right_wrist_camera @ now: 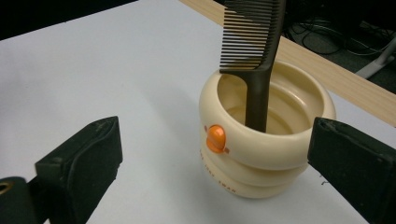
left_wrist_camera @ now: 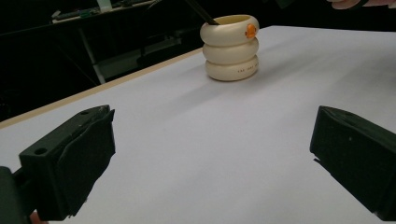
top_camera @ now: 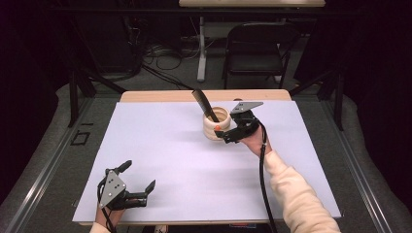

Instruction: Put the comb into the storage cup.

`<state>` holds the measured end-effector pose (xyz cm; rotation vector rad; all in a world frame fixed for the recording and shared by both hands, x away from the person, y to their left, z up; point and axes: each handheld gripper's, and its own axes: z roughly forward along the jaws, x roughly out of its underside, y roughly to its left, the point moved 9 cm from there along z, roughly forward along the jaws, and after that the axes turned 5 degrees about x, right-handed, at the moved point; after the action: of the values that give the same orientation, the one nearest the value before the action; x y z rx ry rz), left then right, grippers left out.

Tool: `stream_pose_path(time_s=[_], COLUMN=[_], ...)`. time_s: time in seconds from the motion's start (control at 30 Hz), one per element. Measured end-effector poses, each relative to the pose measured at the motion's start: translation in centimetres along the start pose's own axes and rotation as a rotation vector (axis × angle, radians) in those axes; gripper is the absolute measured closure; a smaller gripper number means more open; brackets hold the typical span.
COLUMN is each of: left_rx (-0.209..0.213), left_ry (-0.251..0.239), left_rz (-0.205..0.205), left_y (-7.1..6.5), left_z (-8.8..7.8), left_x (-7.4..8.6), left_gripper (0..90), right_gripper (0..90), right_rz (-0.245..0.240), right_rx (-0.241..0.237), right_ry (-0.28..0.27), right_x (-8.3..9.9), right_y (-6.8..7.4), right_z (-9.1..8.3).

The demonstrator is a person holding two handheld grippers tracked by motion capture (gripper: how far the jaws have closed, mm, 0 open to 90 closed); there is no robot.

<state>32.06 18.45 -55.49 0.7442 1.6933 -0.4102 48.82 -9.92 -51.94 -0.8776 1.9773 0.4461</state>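
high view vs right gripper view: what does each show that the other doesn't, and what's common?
High view alone: the left gripper open near the table's near edge, the right gripper beside the holder, a sleeve, and a folding chair beyond the table.

Right gripper view alone: the comb's teeth up close, the holder's inside wall, small print on its lowest ring.

Both: the cream ringed holder with its orange button, the dark comb standing handle-down in it, and the white table.

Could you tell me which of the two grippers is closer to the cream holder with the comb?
The right gripper, open beside the cream holder; the left gripper sits at the near table edge.
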Motion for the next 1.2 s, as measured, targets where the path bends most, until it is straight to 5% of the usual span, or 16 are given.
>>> stream_pose_path(time_s=[1.2], left_rx=[0.007], left_ry=[0.001], left_rz=[0.006], left_y=[-0.1], left_z=[0.2], left_x=[-0.1], left_gripper=[0.1], right_gripper=[0.0], right_rz=[-0.036], right_rx=[-0.02], right_ry=[0.005], right_x=[4.5], right_y=[3.1], right_z=[-7.5])
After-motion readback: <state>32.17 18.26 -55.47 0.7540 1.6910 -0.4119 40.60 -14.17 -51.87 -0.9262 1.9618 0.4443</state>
